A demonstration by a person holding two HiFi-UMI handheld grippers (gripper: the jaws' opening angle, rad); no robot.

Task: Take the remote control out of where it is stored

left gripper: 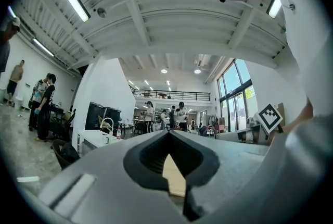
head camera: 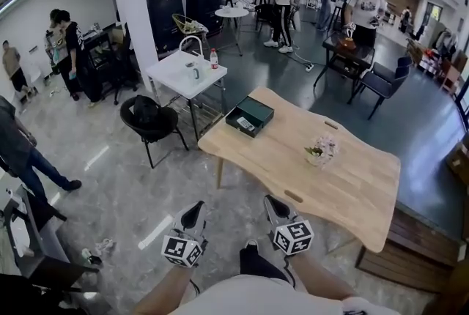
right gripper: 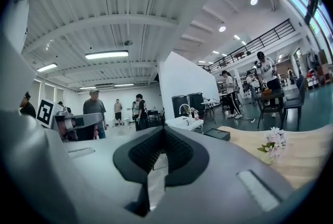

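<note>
Two tongs I'm holding clenched and empty: left tongs point(head camera: 193, 215), right tongs point(head camera: 275, 206). One remote control point(head camera: 245, 124) is lying in one box point(head camera: 259, 109) on the surface point(head camera: 344, 182), at twelve o'clock, well apart.

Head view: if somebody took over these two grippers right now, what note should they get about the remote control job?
Left gripper: shut, empty, held low by the person's body, short of the wooden table.
Right gripper: the same, shut and empty.
Dark box: open-topped, at the table's far left corner. The small light object in it is probably the remote, but it is too small to be sure.
Flowers: mid-table, apart from the box.
Done: nothing yet.
Left: reach the box, grip the remote, lift it out.
</note>
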